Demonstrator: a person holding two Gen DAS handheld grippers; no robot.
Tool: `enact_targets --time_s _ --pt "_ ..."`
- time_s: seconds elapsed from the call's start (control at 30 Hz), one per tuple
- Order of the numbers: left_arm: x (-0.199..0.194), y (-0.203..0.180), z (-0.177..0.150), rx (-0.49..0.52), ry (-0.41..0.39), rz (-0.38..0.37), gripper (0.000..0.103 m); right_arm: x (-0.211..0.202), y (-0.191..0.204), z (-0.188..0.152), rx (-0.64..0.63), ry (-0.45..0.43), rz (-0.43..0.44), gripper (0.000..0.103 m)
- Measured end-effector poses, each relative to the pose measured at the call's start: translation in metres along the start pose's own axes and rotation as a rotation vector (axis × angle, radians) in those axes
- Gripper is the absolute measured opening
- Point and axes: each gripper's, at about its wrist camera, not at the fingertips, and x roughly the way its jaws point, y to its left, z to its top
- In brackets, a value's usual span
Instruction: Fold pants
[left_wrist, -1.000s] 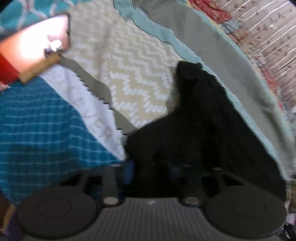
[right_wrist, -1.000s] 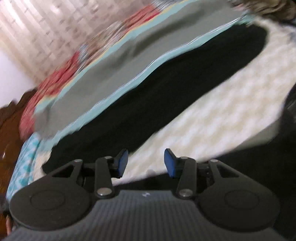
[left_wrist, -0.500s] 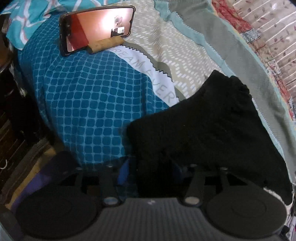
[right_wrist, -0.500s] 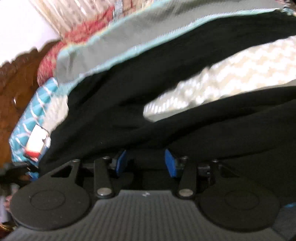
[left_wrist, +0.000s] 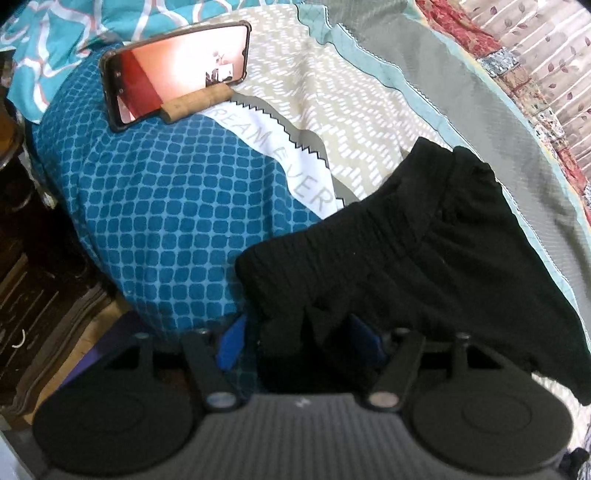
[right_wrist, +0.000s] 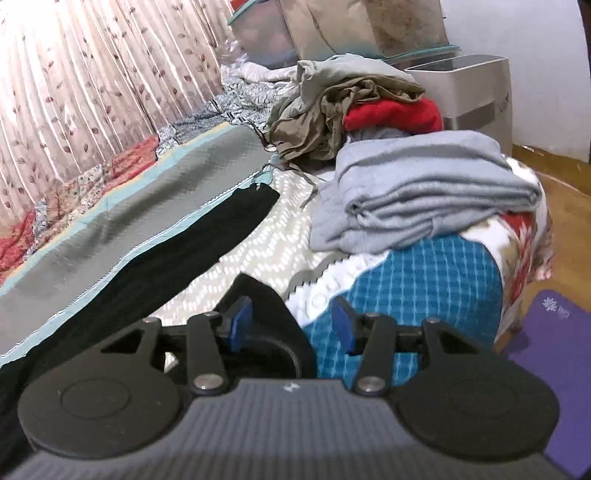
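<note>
bed (left_wrist: 155, 221) under patterned covers, with black pants (left_wrist: 424, 258), propped phone (left_wrist: 173, 70), folded grey blanket (right_wrist: 424, 192)

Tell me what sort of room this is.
Most likely a bedroom in a home. The black pants lie on a bed spread with patterned covers, a pile of clothes and a folded grey blanket sit at its far end, and curtains hang alongside.

Left gripper (left_wrist: 301, 341) fingers just opening off the pants (left_wrist: 406, 258) — right gripper (right_wrist: 291, 328) swung away, footward.
</note>
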Motion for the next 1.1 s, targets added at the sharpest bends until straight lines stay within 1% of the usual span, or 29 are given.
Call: enact_targets --time_s 0.03,0.07,0.1,0.13,0.17,0.23,0.27,0.3,0.33,0.37,0.4,0.43,0.47,0.5,0.53,0.57,0.6,0.63,0.67,0.7,0.73,0.77,0.8,0.87,0.93,1.03,1.07,1.1 --pt "-0.002 -0.001 0.0 -0.003 -0.006 0.002 0.062 0.004 0.009 0.001 -0.026 0.003 0.039 0.051" --pt "-0.004 -0.002 -0.001 -0.005 -0.012 0.004 0.062 0.007 0.02 -0.001 -0.076 0.011 0.078 0.057" --pt "-0.005 -0.002 -0.001 -0.005 -0.016 0.008 0.062 0.012 0.036 -0.007 -0.151 0.022 0.107 0.065" --pt "-0.006 -0.003 -0.001 -0.004 -0.016 0.015 0.062 0.017 0.046 -0.016 -0.237 0.031 0.123 0.069" --pt "-0.005 -0.003 -0.001 -0.002 -0.013 0.022 0.062 0.024 0.059 -0.028 -0.338 0.037 0.12 0.073" --pt "-0.003 -0.005 -0.001 0.003 -0.003 0.038 0.06 0.04 0.074 -0.049 -0.504 0.054 0.06 0.069" --pt "-0.001 -0.006 0.0 0.004 0.004 0.042 0.058 0.051 0.079 -0.056 -0.561 0.062 0.027 0.049" --pt "0.001 -0.007 0.001 0.005 0.01 0.043 0.049 0.063 0.079 -0.058 -0.59 0.064 -0.01 0.013" --pt "0.001 -0.007 0.002 0.004 0.015 0.038 0.042 0.066 0.069 -0.051 -0.562 0.059 -0.047 0.013" --pt "-0.001 -0.008 0.003 0.0 0.012 0.04 0.041 0.056 0.047 -0.042 -0.466 0.021 -0.051 0.013" --pt "-0.002 -0.008 0.004 0.0 0.006 0.042 0.038 0.042 0.026 -0.026 -0.335 -0.04 -0.024 0.013" --pt "-0.002 -0.008 0.004 0.003 0.006 0.044 0.037 0.025 0.003 -0.01 -0.217 -0.112 -0.012 0.013" --pt "-0.002 -0.008 0.004 0.006 0.009 0.045 0.037 0.012 -0.021 0.002 -0.136 -0.161 -0.041 0.013" --pt "0.0 -0.008 0.004 0.008 0.013 0.047 0.037 0.005 -0.045 0.01 -0.067 -0.179 -0.07 0.015" --pt "0.001 -0.008 0.004 0.009 0.019 0.047 0.038 0.003 -0.068 0.015 -0.002 -0.172 -0.085 0.018" --pt "0.002 -0.008 0.004 0.009 0.022 0.051 0.039 0.002 -0.089 0.016 0.06 -0.159 -0.127 0.029" --pt "0.003 -0.009 0.003 0.01 0.022 0.055 0.042 0.001 -0.111 0.015 0.124 -0.148 -0.232 0.043" --pt "0.003 -0.009 0.003 0.012 0.021 0.058 0.043 0.001 -0.132 0.012 0.196 -0.125 -0.354 0.052" --pt "0.004 -0.01 0.002 0.013 0.021 0.06 0.043 -0.002 -0.157 0.006 0.301 -0.1 -0.439 0.056" --pt "0.004 -0.01 0.002 0.016 0.023 0.061 0.044 -0.008 -0.176 -0.003 0.402 -0.09 -0.443 0.055" --pt "0.004 -0.011 0.002 0.021 0.025 0.063 0.044 -0.016 -0.193 -0.012 0.495 -0.089 -0.41 0.055" --pt "0.004 -0.012 0.002 0.026 0.026 0.066 0.044 -0.022 -0.199 -0.018 0.535 -0.091 -0.387 0.055" --pt "0.005 -0.013 0.002 0.032 0.028 0.069 0.044 -0.026 -0.198 -0.022 0.522 -0.091 -0.379 0.055" --pt "0.006 -0.014 0.004 0.037 0.033 0.073 0.045 -0.029 -0.183 -0.024 0.424 -0.092 -0.359 0.055" --pt "0.007 -0.014 0.005 0.029 0.035 0.074 0.045 -0.027 -0.164 -0.024 0.348 -0.084 -0.287 0.055" --pt "0.006 -0.015 0.004 0.031 0.03 0.075 0.044 -0.019 -0.139 -0.026 0.291 -0.06 -0.186 0.056" --pt "0.005 -0.015 0.003 0.035 0.027 0.075 0.044 -0.014 -0.13 -0.027 0.255 -0.054 -0.155 0.058" --pt "0.005 -0.014 0.003 0.036 0.027 0.073 0.045 -0.008 -0.123 -0.026 0.208 -0.052 -0.143 0.06"
